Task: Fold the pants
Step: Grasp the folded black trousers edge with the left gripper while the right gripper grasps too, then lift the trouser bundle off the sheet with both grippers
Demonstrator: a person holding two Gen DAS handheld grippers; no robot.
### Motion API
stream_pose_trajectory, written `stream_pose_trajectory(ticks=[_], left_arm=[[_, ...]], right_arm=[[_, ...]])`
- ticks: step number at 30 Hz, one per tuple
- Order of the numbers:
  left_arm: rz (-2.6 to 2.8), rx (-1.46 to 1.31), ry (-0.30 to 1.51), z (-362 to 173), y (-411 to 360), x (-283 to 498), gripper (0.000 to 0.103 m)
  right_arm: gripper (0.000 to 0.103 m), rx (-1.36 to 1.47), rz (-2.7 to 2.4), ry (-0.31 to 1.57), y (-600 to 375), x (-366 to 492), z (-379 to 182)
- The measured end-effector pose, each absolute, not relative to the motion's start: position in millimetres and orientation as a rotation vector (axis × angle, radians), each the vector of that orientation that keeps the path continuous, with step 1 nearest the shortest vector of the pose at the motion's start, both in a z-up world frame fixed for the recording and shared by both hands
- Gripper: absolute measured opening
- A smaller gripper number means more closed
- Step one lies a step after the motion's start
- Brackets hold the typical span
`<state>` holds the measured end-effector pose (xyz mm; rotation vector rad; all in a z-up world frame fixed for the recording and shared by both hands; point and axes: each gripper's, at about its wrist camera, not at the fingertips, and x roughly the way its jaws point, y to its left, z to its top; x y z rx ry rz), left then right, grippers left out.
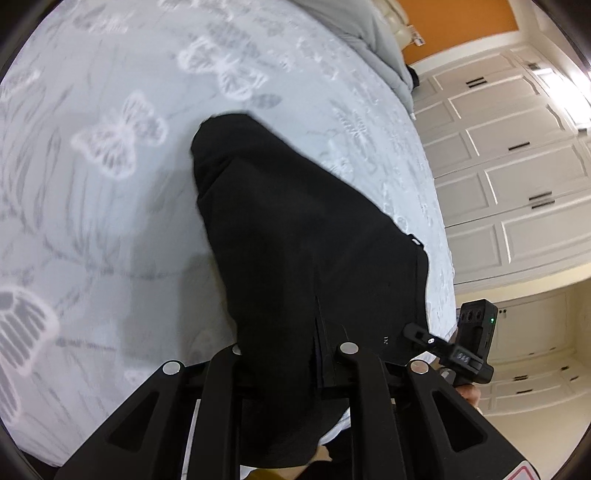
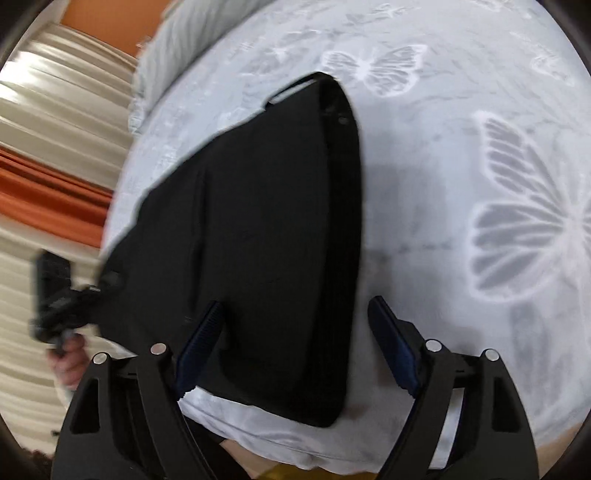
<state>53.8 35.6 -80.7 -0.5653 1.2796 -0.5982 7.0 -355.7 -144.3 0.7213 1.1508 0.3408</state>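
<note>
A: What is the left claw [image 1: 317,354] doing?

B: It is nearly closed. It pinches the near edge of the black pants [image 1: 295,240]. The cloth runs right in between its two fingers.

A: And the right claw [image 2: 295,343]?

B: That one is wide open. The near end of the pants [image 2: 258,240] sits between its two blue pads [image 2: 393,343], but the pads do not press on it. There is a gap on the right side, and the left pad is just beside the cloth.

A: Which way do the pants point?

B: Away from both claws. They are a long folded bundle. The wide end is near the claws and the narrow end is far off, up the bed [image 1: 92,221]. In the right view, one long straight edge runs away from the claw's right finger.

A: What is under them?

B: A pale bed cover [image 2: 461,258] with big butterflies on it. The pants lie near the edge of the bed.

A: Anything else close by?

B: In the left view, the other claw tool shows at the right, past the pants, with a bit of a hand [image 1: 471,395] under it. Farther right are white cupboard doors [image 1: 517,184]. Far ahead is a grey blanket [image 1: 380,44] and an orange wall [image 1: 461,26].

A: Is anything in the way?

B: Only the pants themselves sit in front of the claws.
</note>
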Motion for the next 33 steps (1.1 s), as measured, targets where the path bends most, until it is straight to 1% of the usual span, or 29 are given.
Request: stream_pose_trajectory(ticks=[2, 3, 4, 6, 8, 9, 11, 13, 15, 16, 17, 18, 19, 20, 22, 23, 24, 26, 27, 28, 29, 30, 31, 32, 33], left_arm=[[-0.584, -0.595, 1.307, -91.8, 40.0, 53.4, 0.017], [-0.577, -0.607, 1.32, -96.7, 41.4, 51.6, 0.019], [-0.572, -0.621, 1.333, -102.6, 42.5, 52.0, 0.02], [-0.561, -0.645, 1.356, -115.1, 43.7, 53.6, 0.022], [-0.563, -0.68, 1.37, -123.8, 45.4, 55.6, 0.025], [-0.565, -0.705, 1.368, -124.9, 47.8, 55.1, 0.025], [-0.567, -0.752, 1.349, -124.2, 54.7, 52.2, 0.025], [-0.563, -0.719, 1.306, -119.0, 58.4, 45.9, 0.031], [-0.55, -0.677, 1.267, -116.7, 59.3, 39.8, 0.039], [-0.554, -0.671, 1.259, -116.7, 59.4, 38.7, 0.04], [-0.562, -0.667, 1.244, -116.7, 59.3, 38.3, 0.039], [-0.572, -0.66, 1.223, -114.7, 58.1, 39.7, 0.024], [-0.587, -0.648, 1.193, -108.5, 56.2, 40.5, 0.016], [-0.619, -0.631, 1.126, -91.7, 56.0, 36.3, 0.015], [-0.665, -0.616, 1.054, -73.7, 55.7, 30.5, 0.016], [-0.657, -0.613, 1.068, -74.8, 55.6, 30.2, 0.02], [-0.645, -0.622, 1.103, -82.7, 56.0, 31.6, 0.033], [-0.569, -0.683, 1.235, -116.6, 59.5, 38.1, 0.046], [-0.562, -0.751, 1.253, -129.7, 63.5, 40.3, 0.047], [-0.566, -0.788, 1.231, -130.6, 67.1, 40.7, 0.047], [-0.574, -0.803, 1.234, -129.5, 69.4, 42.1, 0.05], [-0.593, -0.82, 1.23, -129.7, 70.0, 43.2, 0.059], [-0.599, -0.85, 1.22, -131.7, 70.4, 43.4, 0.062], [-0.586, -0.859, 1.215, -132.1, 69.6, 42.6, 0.063], [-0.584, -0.852, 1.211, -132.2, 67.2, 43.7, 0.064]], right_arm=[[0.042, 0.698, 0.359, 1.15, -352.7, 14.4, -151.4], [0.037, 0.694, 0.377, 1.142, -351.2, 19.7, -152.8], [0.028, 0.713, 0.404, 1.14, -349.9, 23.7, -154.4], [0.026, 0.713, 0.42, 1.138, -344.9, 29.6, -154.8], [0.026, 0.647, 0.423, 1.13, -337.5, 35.6, -149.5], [0.027, 0.579, 0.408, 1.136, -331.2, 37.7, -144.3], [0.033, 0.523, 0.396, 1.144, -326.1, 35.5, -134.1], [0.036, 0.51, 0.38, 1.145, -326.6, 33.7, -132.5], [0.032, 0.498, 0.383, 1.139, -328.2, 36.4, -137.3], [0.024, 0.498, 0.385, 1.136, -328.9, 41.1, -138.1], [0.019, 0.501, 0.392, 1.125, -329.2, 41.0, -133.2], [0.018, 0.499, 0.419, 1.076, -329.3, 38.2, -116.5], [0.017, 0.507, 0.441, 1.025, -332.2, 34.9, -101.1], [0.017, 0.524, 0.472, 0.968, -334.6, 29.1, -83.7], [0.018, 0.509, 0.484, 0.924, -339.4, 22.8, -69.4], [0.02, 0.502, 0.452, 0.944, -345.9, 24.0, -76.1], [0.022, 0.512, 0.425, 0.992, -350.1, 28.1, -88.6], [0.039, 0.541, 0.337, 1.142, -357.5, 35.1, -123.3], [0.042, 0.557, 0.302, 1.197, -359.6, 36.6, -141.7], [0.052, 0.584, 0.322, 1.154, -360.5, 33.9, -143.5], [0.064, 0.603, 0.356, 1.131, -360.7, 32.7, -143.8], [0.065, 0.585, 0.374, 1.12, -356.1, 32.7, -142.9], [0.063, 0.56, 0.368, 1.114, -353.7, 33.2, -143.3], [0.058, 0.545, 0.356, 1.109, -352.2, 33.7, -143.7], [0.037, 0.528, 0.342, 1.106, -350.4, 35.8, -143.3]])
